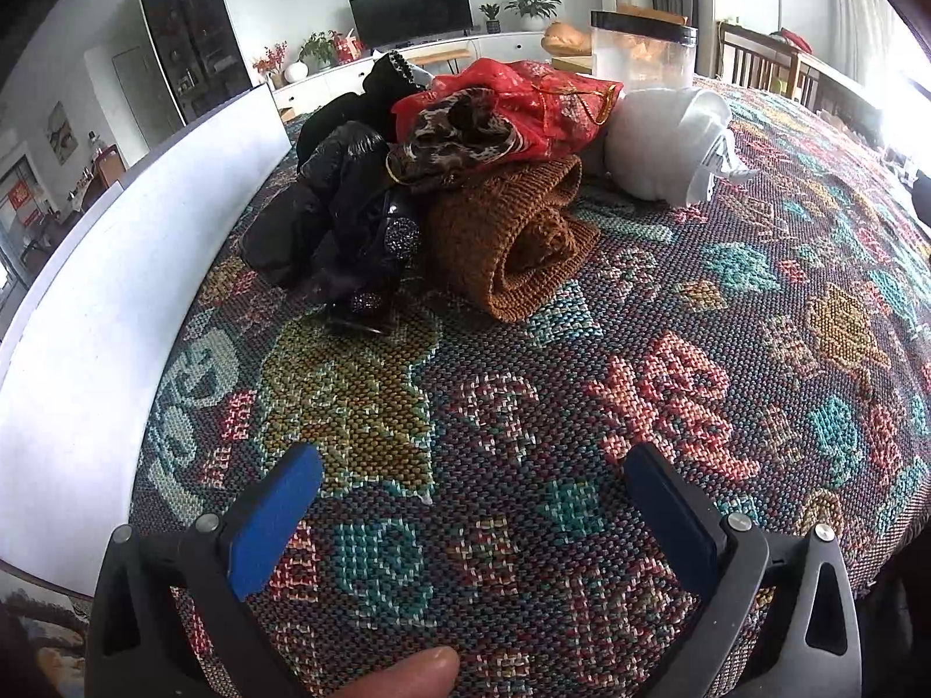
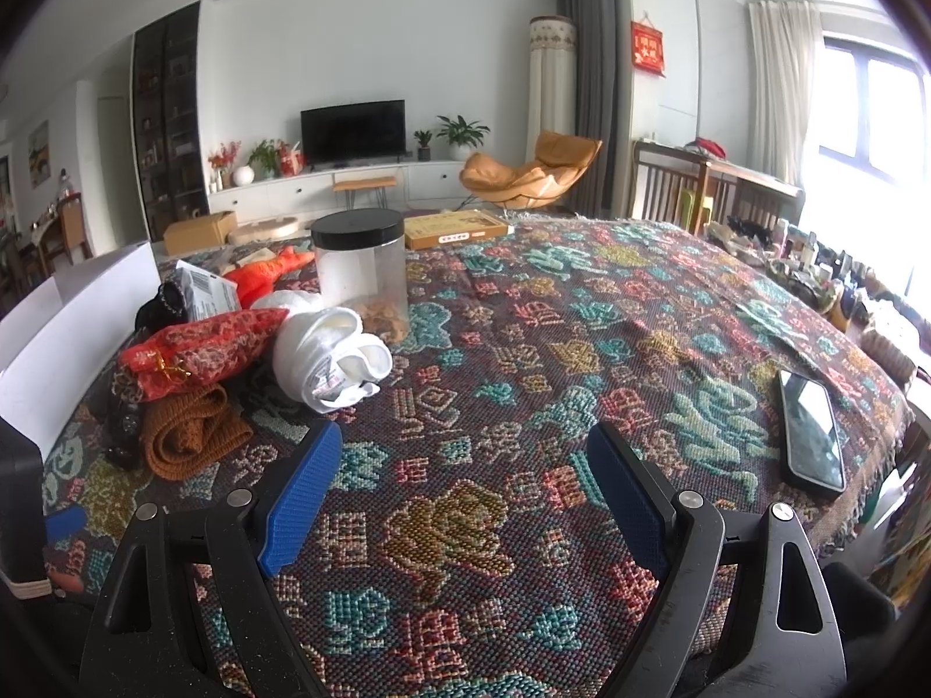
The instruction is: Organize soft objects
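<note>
A pile of soft things lies on the patterned woven cloth (image 1: 523,407): a rolled brown knit (image 1: 518,244), a black puffy garment (image 1: 326,198), a red pouch (image 1: 523,104) with a leopard-print cloth (image 1: 459,134), and a white bundle (image 1: 663,139). My left gripper (image 1: 471,471) is open and empty, hovering over the cloth short of the pile. In the right wrist view the brown knit (image 2: 186,430), red pouch (image 2: 198,349) and white bundle (image 2: 326,355) lie to the left. My right gripper (image 2: 465,448) is open and empty above the cloth.
A white open box (image 1: 116,291) stands along the left edge, also in the right wrist view (image 2: 70,326). A clear jar with black lid (image 2: 361,267) stands behind the pile. A phone (image 2: 812,430) lies at the right. A flat yellow box (image 2: 454,230) lies at the far edge.
</note>
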`<action>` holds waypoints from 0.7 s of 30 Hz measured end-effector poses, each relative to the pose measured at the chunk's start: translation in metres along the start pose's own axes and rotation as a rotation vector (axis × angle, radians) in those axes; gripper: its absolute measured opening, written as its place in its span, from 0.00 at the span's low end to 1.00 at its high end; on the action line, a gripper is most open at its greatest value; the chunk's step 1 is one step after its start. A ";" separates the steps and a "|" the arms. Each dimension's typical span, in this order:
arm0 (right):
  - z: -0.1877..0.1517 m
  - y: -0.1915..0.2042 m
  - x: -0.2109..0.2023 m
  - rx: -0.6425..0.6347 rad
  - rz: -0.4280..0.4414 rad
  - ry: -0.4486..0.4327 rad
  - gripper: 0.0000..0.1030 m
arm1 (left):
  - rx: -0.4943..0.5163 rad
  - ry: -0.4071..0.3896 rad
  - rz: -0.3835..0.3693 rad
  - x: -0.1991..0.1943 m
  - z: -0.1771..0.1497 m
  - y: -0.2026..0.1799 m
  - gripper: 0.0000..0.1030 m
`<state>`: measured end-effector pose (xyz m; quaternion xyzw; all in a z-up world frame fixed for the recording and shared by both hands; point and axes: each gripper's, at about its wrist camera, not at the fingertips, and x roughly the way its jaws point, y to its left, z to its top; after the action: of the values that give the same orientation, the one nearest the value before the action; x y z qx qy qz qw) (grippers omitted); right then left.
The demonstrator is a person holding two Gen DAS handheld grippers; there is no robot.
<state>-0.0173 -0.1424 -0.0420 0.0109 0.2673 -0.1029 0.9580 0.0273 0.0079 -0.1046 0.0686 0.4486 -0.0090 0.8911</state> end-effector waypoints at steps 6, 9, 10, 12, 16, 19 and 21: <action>-0.002 0.005 -0.001 0.013 0.006 0.028 0.86 | -0.088 0.039 -0.080 0.010 0.003 0.015 1.00; -0.004 0.011 0.000 0.020 0.010 0.056 0.86 | -0.071 0.030 -0.076 0.011 0.001 0.016 1.00; -0.005 0.014 0.001 0.023 0.010 0.068 0.86 | -0.075 0.031 -0.080 0.012 0.002 0.017 1.00; -0.007 0.017 0.001 0.033 0.012 0.089 0.86 | -0.075 0.029 -0.078 0.012 0.002 0.017 1.00; -0.008 0.017 -0.002 0.056 0.018 0.119 0.86 | -0.078 0.029 -0.079 0.015 0.007 0.017 1.00; -0.008 0.021 -0.003 0.067 0.021 0.141 0.86 | -0.081 0.022 -0.080 0.012 0.005 0.018 1.00; -0.009 0.023 -0.004 0.071 0.022 0.152 0.86 | -0.081 0.014 -0.079 0.011 0.001 0.017 1.00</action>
<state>-0.0201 -0.1188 -0.0482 0.0558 0.3353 -0.1009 0.9350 0.0357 0.0251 -0.1107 0.0148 0.4573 -0.0256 0.8888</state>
